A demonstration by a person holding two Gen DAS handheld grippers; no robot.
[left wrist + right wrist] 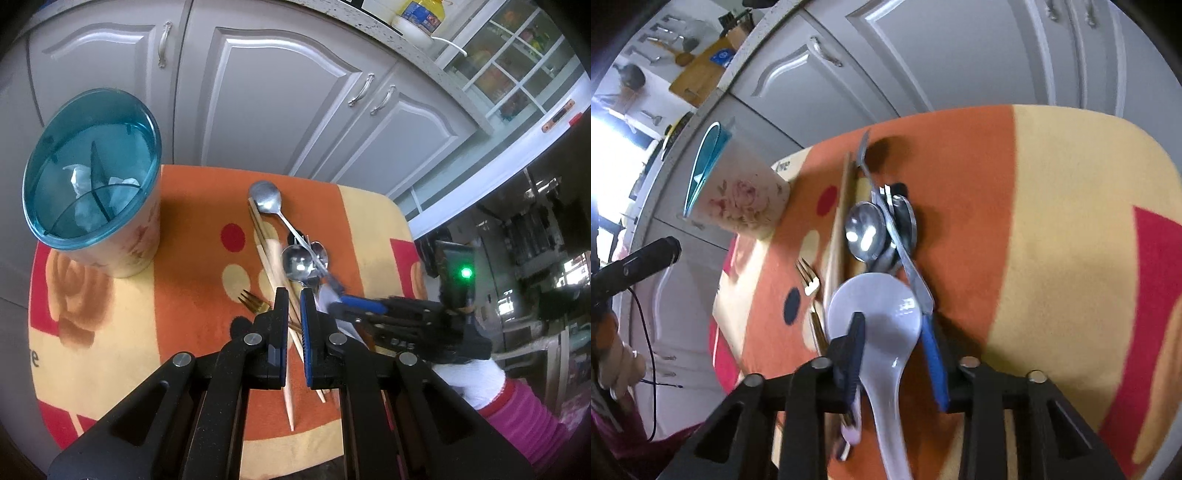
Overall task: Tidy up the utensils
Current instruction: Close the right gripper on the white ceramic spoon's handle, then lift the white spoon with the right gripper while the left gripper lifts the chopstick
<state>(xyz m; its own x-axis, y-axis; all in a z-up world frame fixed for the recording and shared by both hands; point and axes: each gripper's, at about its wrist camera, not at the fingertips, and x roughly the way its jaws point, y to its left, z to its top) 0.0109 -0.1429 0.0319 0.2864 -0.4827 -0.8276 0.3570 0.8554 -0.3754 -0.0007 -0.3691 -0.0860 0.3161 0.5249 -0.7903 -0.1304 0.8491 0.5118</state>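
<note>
Holder (92, 177): on the table (184, 229), left of the utensils.
Chopsticks (264, 243): beside the spoons (301, 264) (left side).
Fork (253, 301): left of the chopsticks.
Ladle (882, 317): nearest, overlapping the pile.

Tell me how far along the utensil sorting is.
Nothing looks sorted yet: the holder shows only crumpled white paper. In hand: the right gripper has its jaws astride the white spoon, not closed; the left gripper sits over the chopsticks, grip unclear. Left: metal spoons and the gold fork on the cloth.
</note>
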